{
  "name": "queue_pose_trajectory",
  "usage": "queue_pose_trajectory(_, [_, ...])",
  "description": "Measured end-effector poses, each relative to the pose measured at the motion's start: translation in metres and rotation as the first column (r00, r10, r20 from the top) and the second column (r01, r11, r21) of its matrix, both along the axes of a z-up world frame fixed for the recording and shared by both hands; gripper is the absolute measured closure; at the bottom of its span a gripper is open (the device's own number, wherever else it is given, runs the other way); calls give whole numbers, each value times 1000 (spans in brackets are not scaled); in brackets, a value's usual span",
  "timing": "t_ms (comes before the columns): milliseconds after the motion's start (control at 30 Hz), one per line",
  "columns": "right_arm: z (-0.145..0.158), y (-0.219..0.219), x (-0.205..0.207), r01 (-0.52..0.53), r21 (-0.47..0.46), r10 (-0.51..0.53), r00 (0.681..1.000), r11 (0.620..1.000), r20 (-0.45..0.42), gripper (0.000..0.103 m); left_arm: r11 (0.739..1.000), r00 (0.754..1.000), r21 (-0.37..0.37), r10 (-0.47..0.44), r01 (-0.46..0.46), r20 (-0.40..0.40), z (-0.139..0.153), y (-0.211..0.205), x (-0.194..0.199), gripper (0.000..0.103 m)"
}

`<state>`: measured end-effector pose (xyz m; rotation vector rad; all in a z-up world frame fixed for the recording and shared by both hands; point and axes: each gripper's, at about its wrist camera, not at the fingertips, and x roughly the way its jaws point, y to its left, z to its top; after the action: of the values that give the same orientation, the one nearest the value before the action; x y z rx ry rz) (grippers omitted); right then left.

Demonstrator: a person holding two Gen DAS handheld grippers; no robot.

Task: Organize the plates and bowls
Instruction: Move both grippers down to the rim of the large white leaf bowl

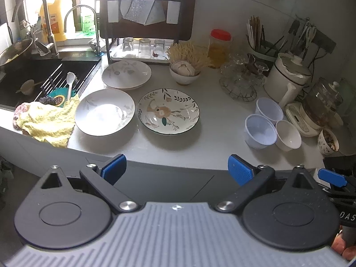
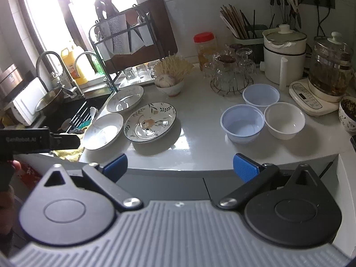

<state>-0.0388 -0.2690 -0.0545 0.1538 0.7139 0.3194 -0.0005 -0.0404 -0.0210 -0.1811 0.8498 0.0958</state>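
Few texts can be read. In the left wrist view, the white letters "DAS" stand on the black body of the right gripper (image 1: 331, 179), at the right edge. In the right wrist view, a faint print like "GenRobot.AI" stands on the black left gripper (image 2: 40, 141), left of the plates. The yellow bottle (image 1: 55, 20) label is too blurred.
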Motion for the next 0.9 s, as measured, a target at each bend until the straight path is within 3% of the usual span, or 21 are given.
queue_pose_trajectory(233, [-1,-5,-1,-15,2,15,1000,1000,22,0,1000,999,-15,21,-21,-25,-14,-7,6,4])
queue_pose_trajectory(533, [-10,3,2,-56,17,57,998,998,-15,0,998,999,-45,30,-32,-43,-24,-3,10,4])
queue_pose_trajectory(900, [-15,49,21,-66,-8,66,998,998,-3,3,997,998,-78,-32,28,-49,-35,40,27,4])
